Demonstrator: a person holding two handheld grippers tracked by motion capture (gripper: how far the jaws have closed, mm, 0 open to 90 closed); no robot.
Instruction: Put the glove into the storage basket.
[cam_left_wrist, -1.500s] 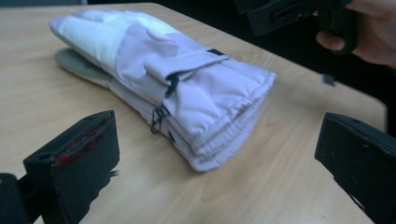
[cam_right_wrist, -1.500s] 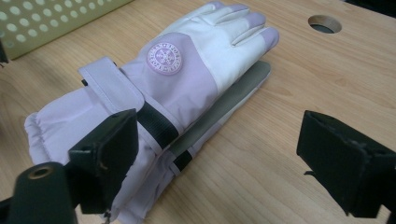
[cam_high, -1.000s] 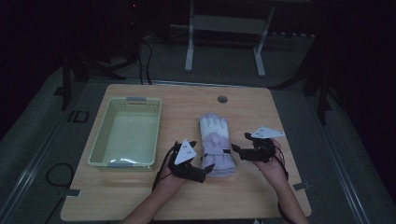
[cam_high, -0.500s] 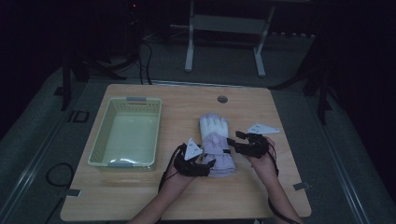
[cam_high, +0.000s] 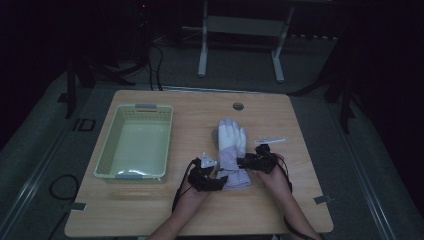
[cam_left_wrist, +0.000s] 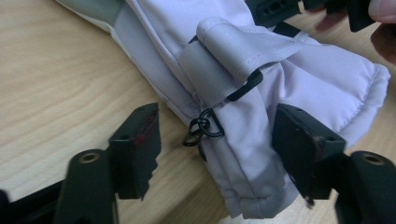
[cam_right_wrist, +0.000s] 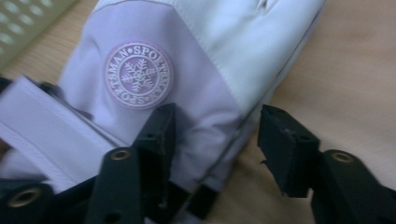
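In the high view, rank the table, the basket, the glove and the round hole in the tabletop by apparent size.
Largest to smallest:
1. table
2. basket
3. glove
4. round hole
None look alike; the basket plainly covers more than the glove.

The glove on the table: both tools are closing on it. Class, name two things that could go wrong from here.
1. The left tool straddles the cuff edge of the glove, its jaws just closing; it may snag the small black ring rather than fabric.
2. The right tool takes only the side seam, so the smooth fabric might slip out when lifted.
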